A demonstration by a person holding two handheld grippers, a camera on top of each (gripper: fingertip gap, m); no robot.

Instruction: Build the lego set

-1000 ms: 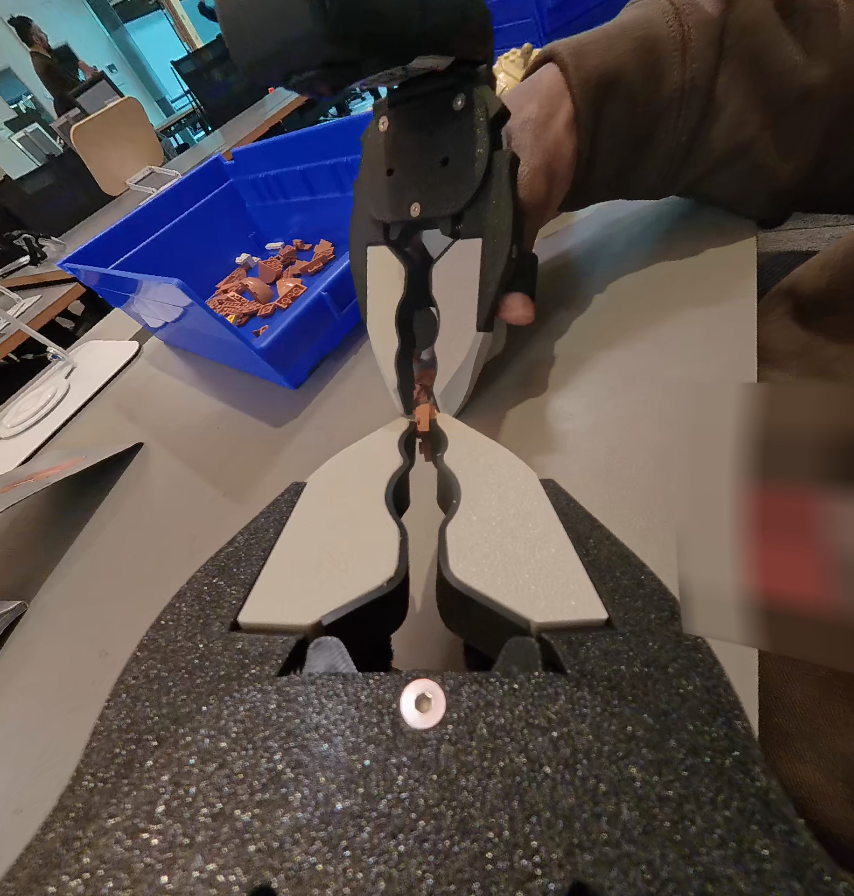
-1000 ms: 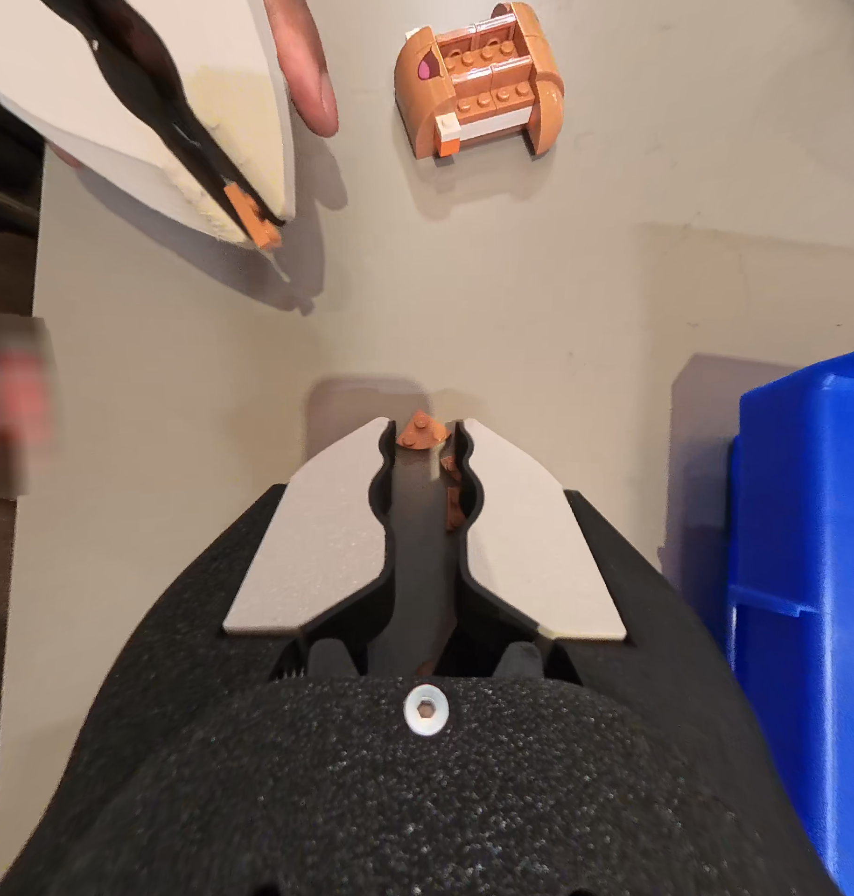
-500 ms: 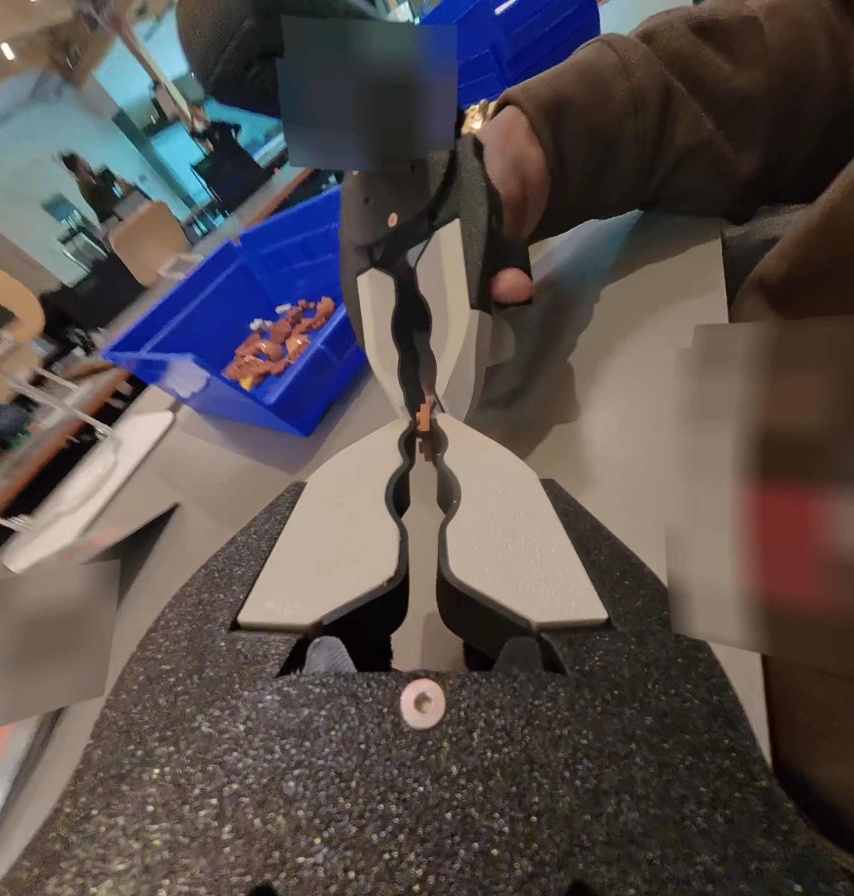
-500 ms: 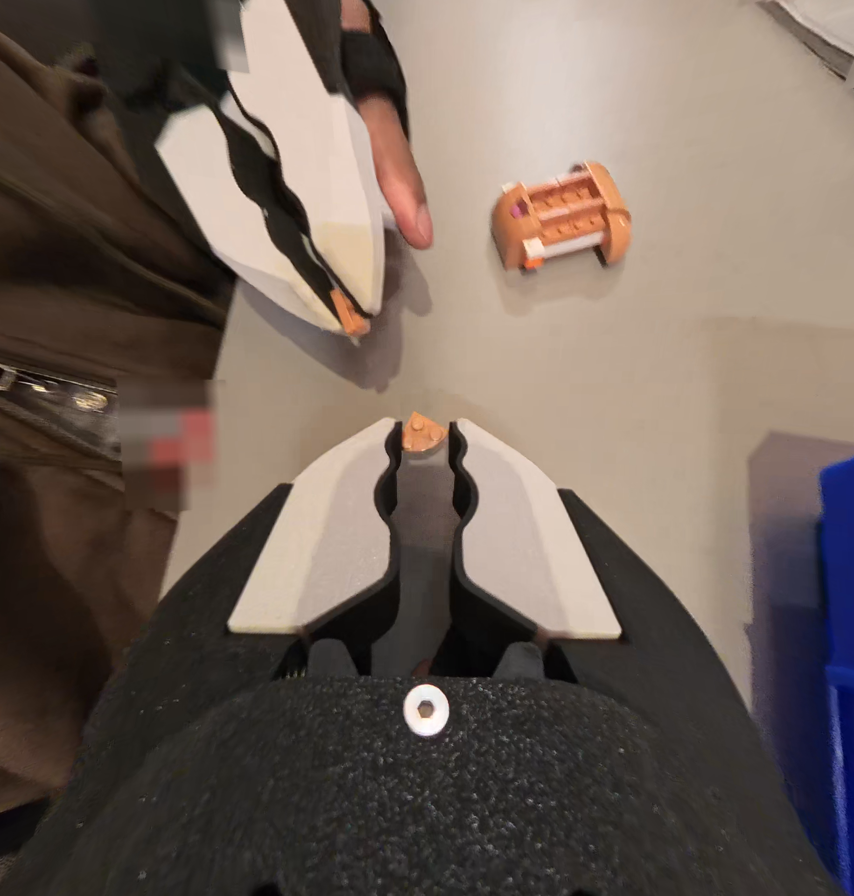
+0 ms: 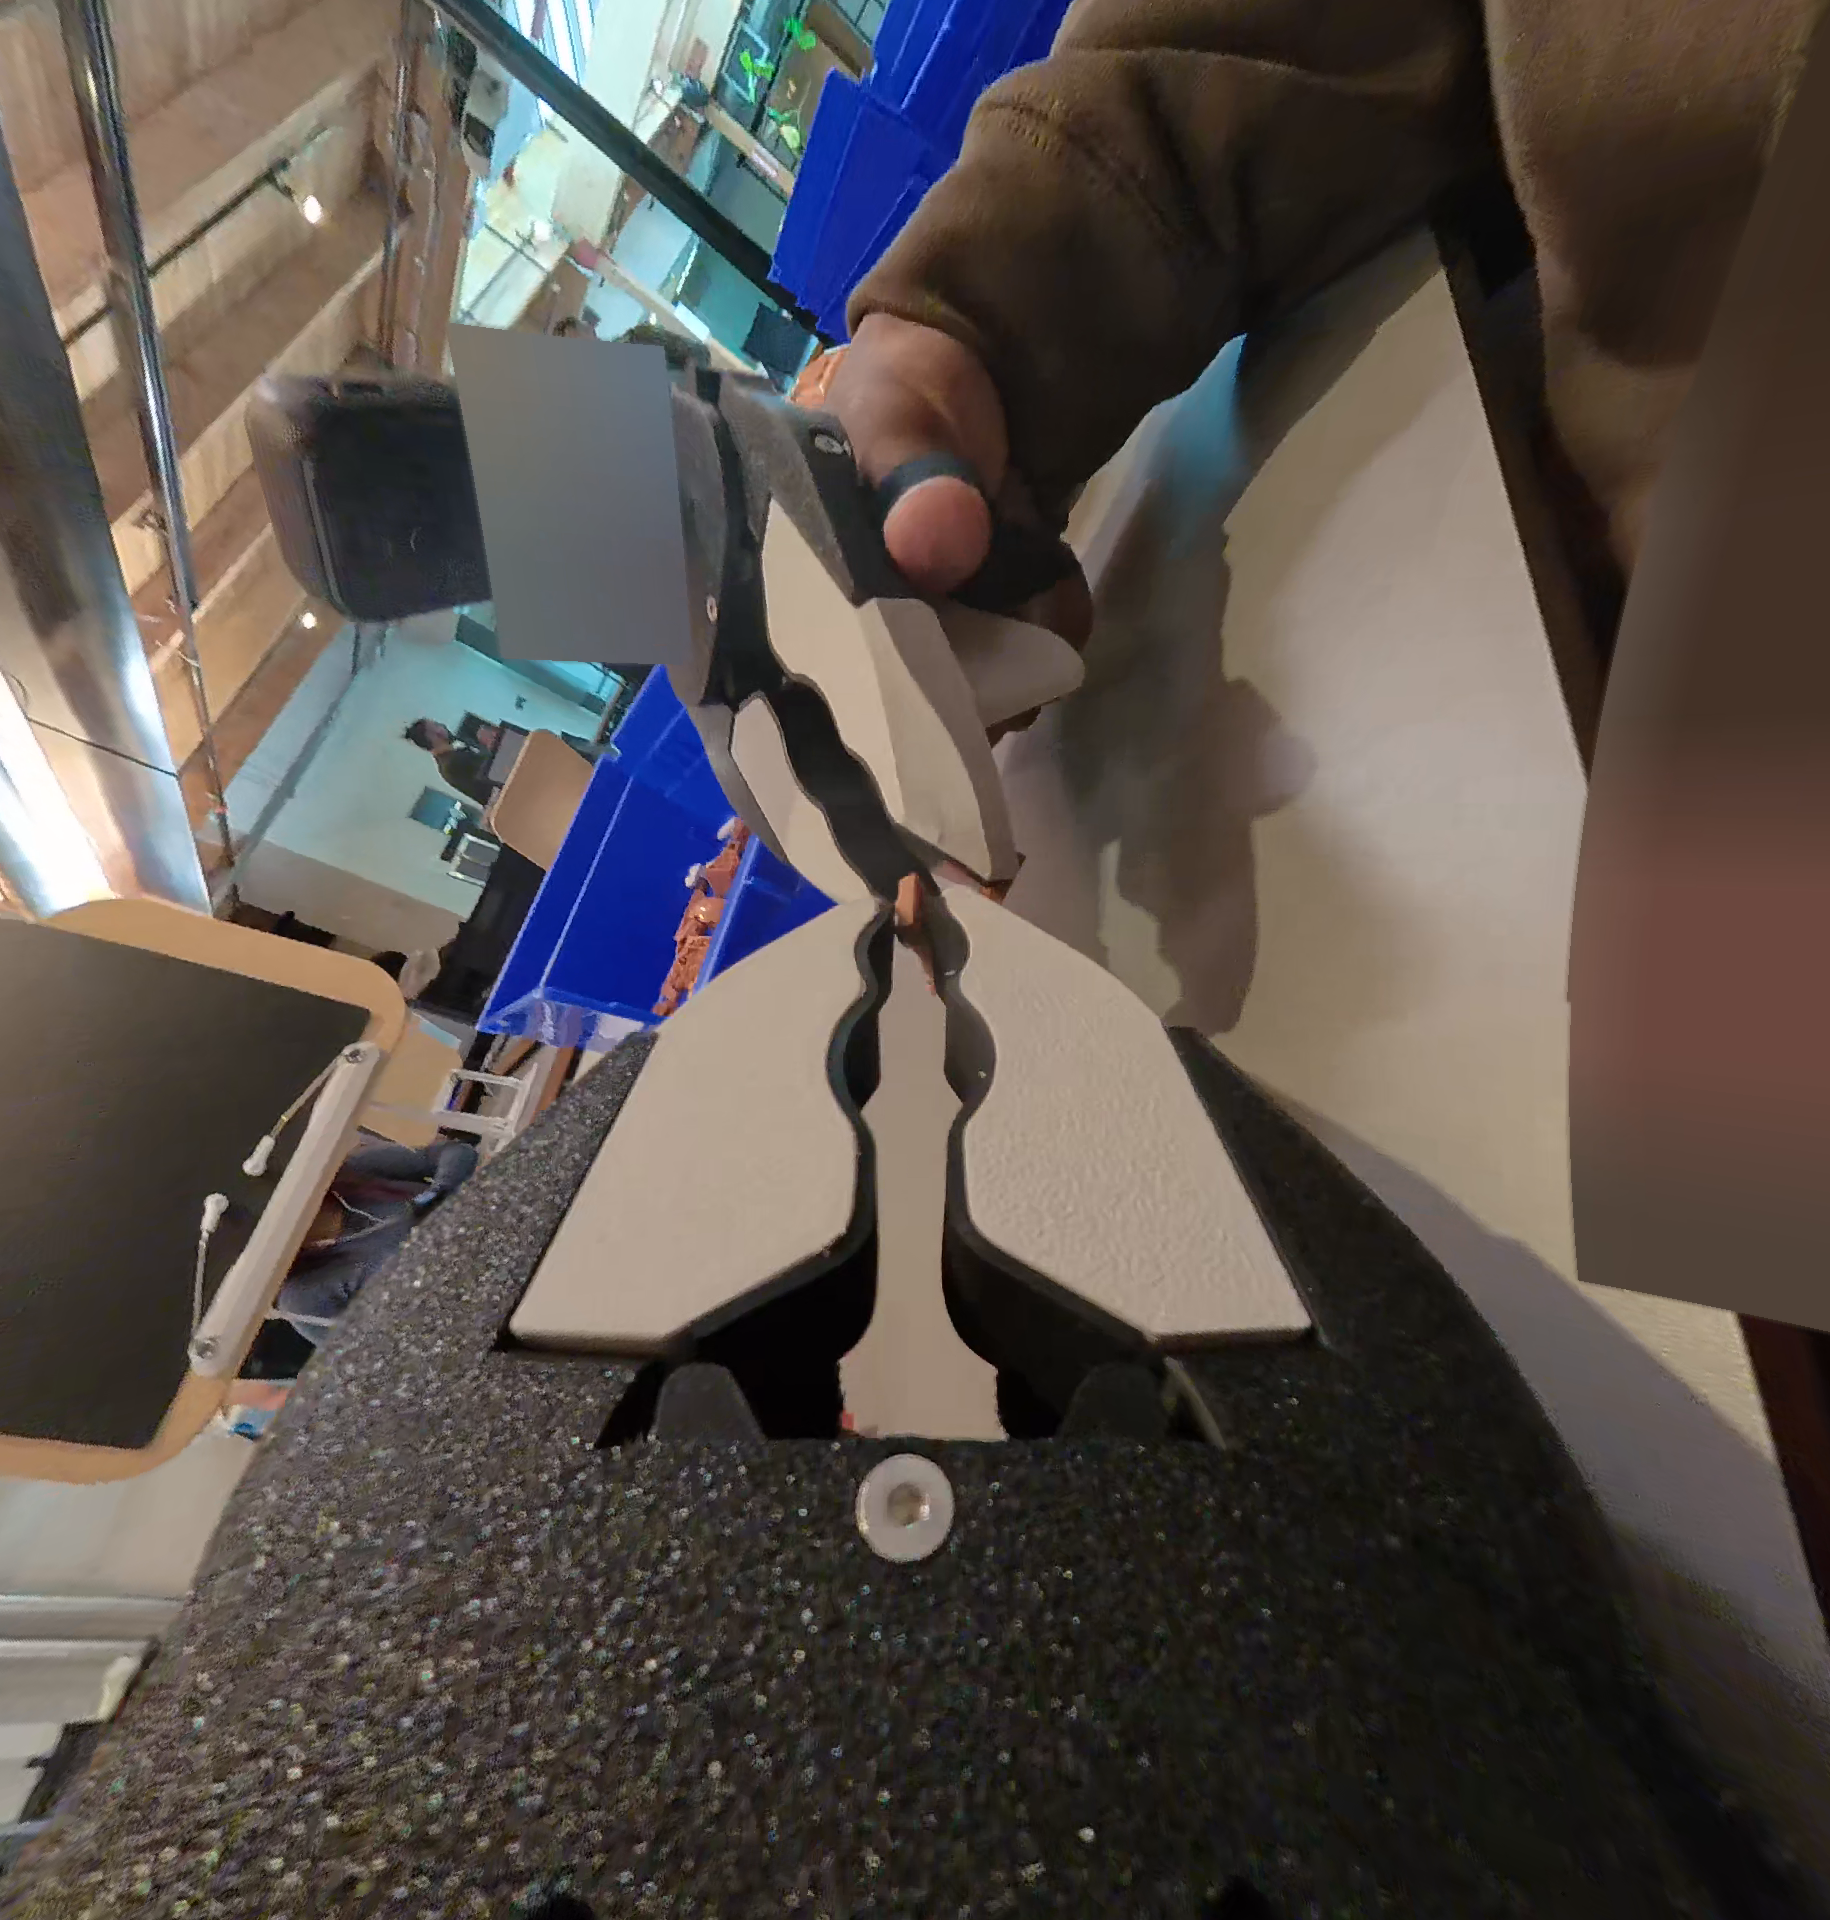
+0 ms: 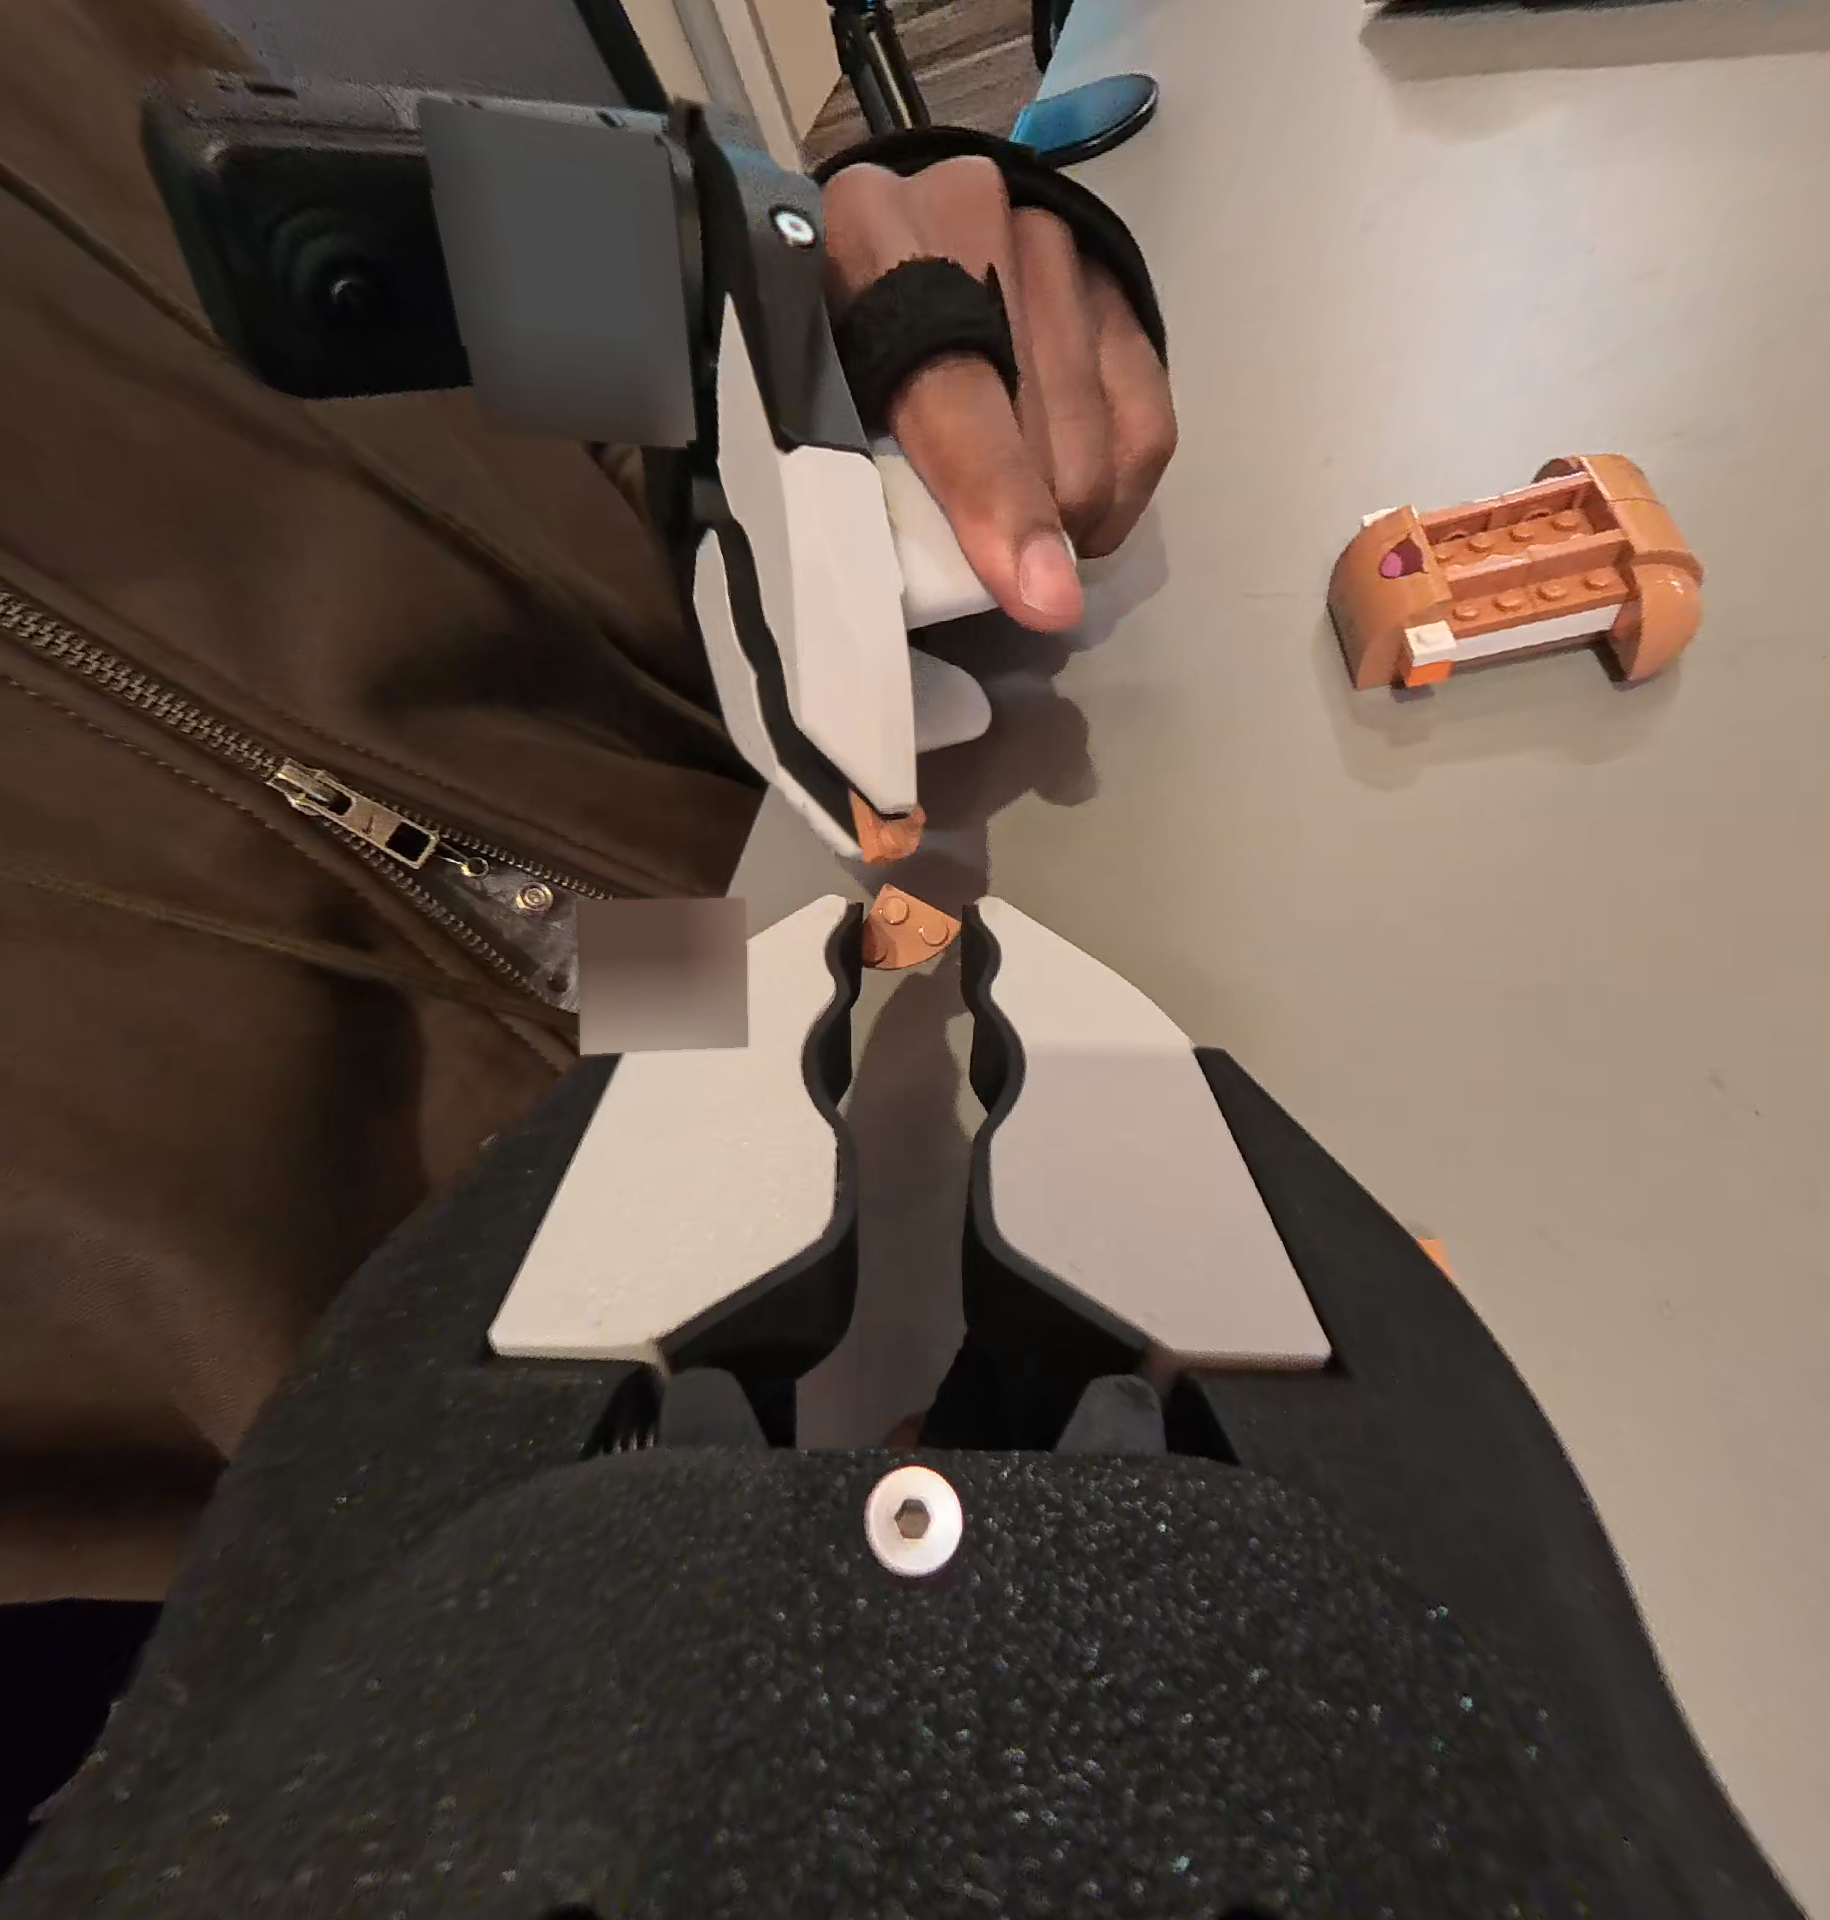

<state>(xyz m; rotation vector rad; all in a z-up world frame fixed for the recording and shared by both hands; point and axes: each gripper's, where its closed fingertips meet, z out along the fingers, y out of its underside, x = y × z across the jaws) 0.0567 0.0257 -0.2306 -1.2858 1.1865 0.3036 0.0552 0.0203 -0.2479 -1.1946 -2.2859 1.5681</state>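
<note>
My right gripper (image 6: 909,925) clamps a small orange quarter-round studded plate (image 6: 907,929) at its tips; my left gripper (image 6: 880,826) pinches a small orange brick (image 6: 890,833) just above it, not touching. Misaligned studs or shallow grips could pop either piece loose. The half-built orange model (image 6: 1513,566) sits well apart on the grey table (image 6: 1513,1039).

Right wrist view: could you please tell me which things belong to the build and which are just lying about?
Job:
- wedge plate in right gripper
- small plate in left gripper
- tan model

Lying about:
- blue chair base
</note>
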